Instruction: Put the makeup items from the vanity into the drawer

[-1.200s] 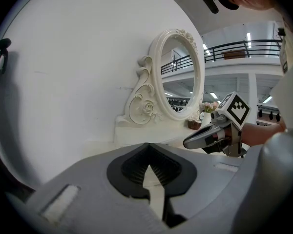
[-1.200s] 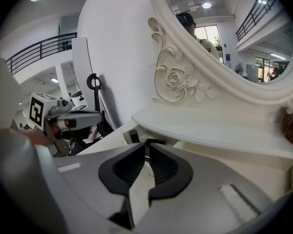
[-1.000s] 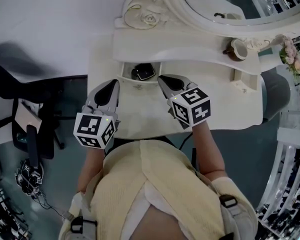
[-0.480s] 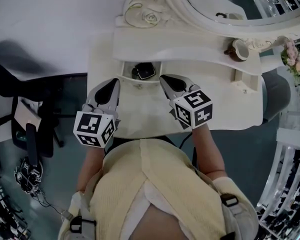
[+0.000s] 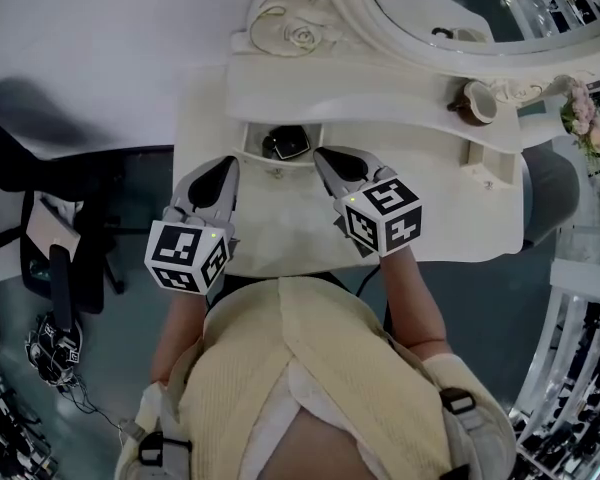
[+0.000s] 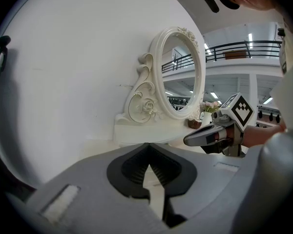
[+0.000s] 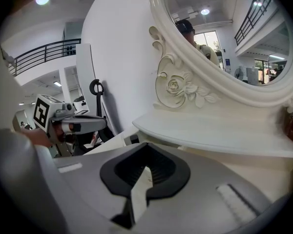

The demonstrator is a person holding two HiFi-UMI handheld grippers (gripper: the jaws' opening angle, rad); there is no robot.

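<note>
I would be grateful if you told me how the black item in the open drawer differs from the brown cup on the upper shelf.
The flat black squarish item lies inside the small open white drawer; the small brown cup with a pale inside sits higher, on the raised white shelf, to the right. The item is flat and angular; the cup is round and hollow. Both are small and untouched.

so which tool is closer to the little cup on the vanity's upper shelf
Right. The right tool sits by the open drawer, below and left of the cup in the head view; the left tool is farther left, across the drawer.
</note>
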